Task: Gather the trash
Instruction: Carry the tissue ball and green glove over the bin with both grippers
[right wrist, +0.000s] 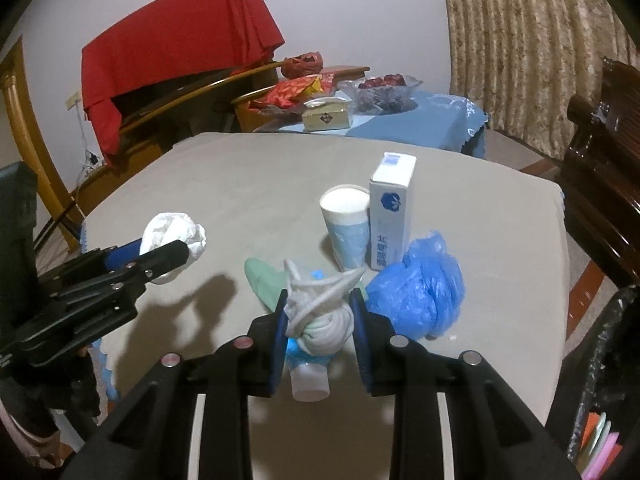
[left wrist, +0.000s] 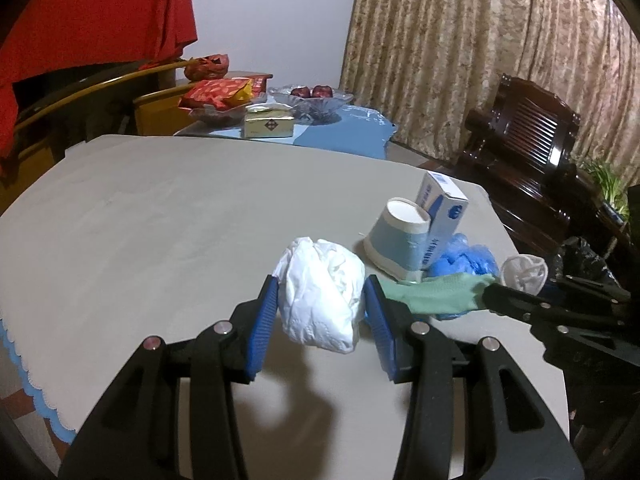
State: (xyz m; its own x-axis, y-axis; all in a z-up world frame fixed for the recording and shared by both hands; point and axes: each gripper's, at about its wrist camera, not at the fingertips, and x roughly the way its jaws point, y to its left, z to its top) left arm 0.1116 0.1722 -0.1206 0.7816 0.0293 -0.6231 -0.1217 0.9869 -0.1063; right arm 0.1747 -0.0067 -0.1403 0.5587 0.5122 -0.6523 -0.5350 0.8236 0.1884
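Your left tongs (left wrist: pixel 322 300) are clamped on the white paper wad (left wrist: pixel 320 292), blue pads pressing it from both sides, and it hangs above the tabletop (left wrist: pixel 160 208) with its shadow underneath. From the right wrist view you can see that same wad (right wrist: pixel 176 232) off to the left, held by the left tongs (right wrist: pixel 168 256).

Your right tongs (right wrist: pixel 320 324) are gripping a knotted bundle (right wrist: pixel 320 316), whitish stuff twisted around something blue, with a small white cap poking out the bottom. It's lifted off the tabletop (right wrist: pixel 240 184) too. In the left view the right tongs (left wrist: pixel 516 280) come in from the right edge with the bundle (left wrist: pixel 524 272) at their tip.

The rest of the trash sits on the tabletop: a paper cup (right wrist: pixel 346 228) upright, touching the white box (right wrist: pixel 390 216) standing beside it, a crumpled blue bag (right wrist: pixel 420 292) just in front of the box, and a green glove (right wrist: pixel 264 280) lying flat right behind the bundle.

A black bin bag (right wrist: pixel 600 360) shows at the far right edge, past the tabletop's corner. Can't tell much about what's in it.
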